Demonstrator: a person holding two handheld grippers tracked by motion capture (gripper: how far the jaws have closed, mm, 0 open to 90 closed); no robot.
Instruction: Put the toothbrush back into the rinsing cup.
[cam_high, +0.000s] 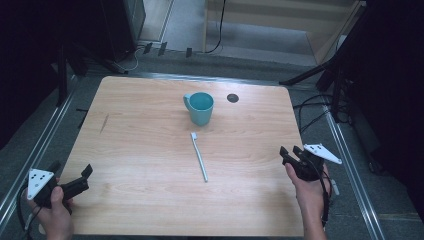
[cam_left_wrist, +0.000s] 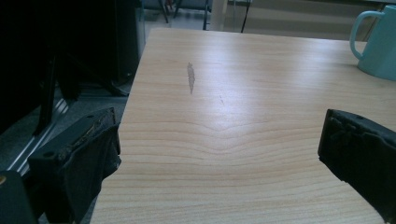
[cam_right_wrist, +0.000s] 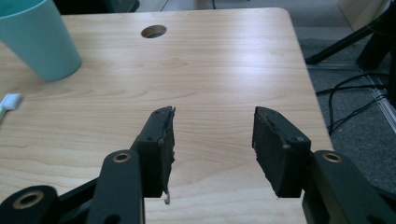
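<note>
A teal mug stands upright at the far middle of the wooden table. In front of it lies a white toothbrush, head toward the mug. My left gripper is open and empty at the table's near left corner, held in a hand. At the near right edge my right gripper is likewise open and empty. The left gripper view has its gripper spread wide over bare wood, with the mug far right. In the right gripper view its gripper faces the mug and the toothbrush head.
A round cable hole sits in the table to the right of the mug. A dark scuff marks the wood at the left. Dark stands and cables lie on the floor around the table.
</note>
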